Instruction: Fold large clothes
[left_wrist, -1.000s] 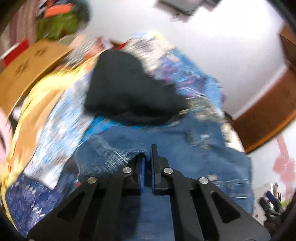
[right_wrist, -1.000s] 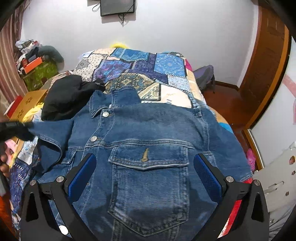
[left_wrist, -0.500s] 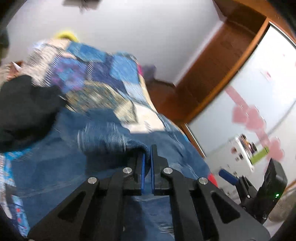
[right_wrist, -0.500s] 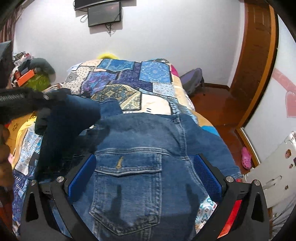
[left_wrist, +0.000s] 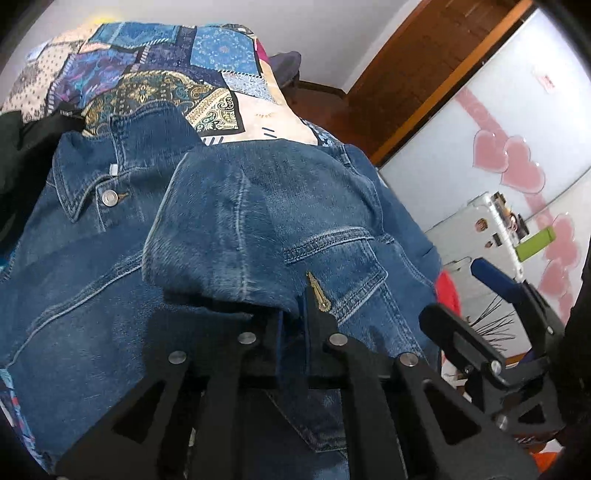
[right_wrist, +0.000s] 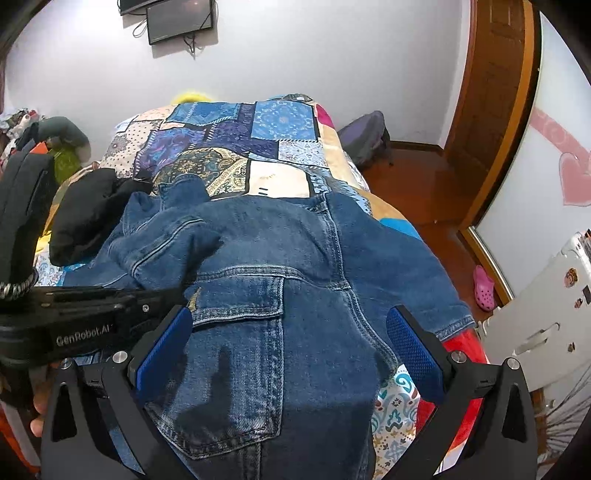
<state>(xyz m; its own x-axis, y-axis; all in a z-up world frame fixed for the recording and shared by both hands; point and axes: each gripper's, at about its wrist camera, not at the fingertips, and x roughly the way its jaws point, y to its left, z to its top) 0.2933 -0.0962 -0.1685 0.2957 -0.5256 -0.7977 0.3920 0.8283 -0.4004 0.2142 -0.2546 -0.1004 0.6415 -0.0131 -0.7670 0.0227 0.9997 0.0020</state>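
A blue denim jacket lies front-up on a patchwork quilt. One sleeve is folded across the jacket's chest, above the buttoned pocket. My left gripper pinches that sleeve's end; its jaws are just starting to open, with the denim still between the pads. In the right wrist view the left gripper comes in from the left edge. My right gripper hovers open and wide over the jacket's lower front, holding nothing.
A black garment lies on the quilt left of the jacket's collar. Red cloth shows at the bed's right edge. A white cabinet, a wooden door frame and a pink shoe are on the right.
My left gripper swung the sleeve from the jacket's left side across its chest, rolling as it went. The right gripper drifted slightly and stayed open.
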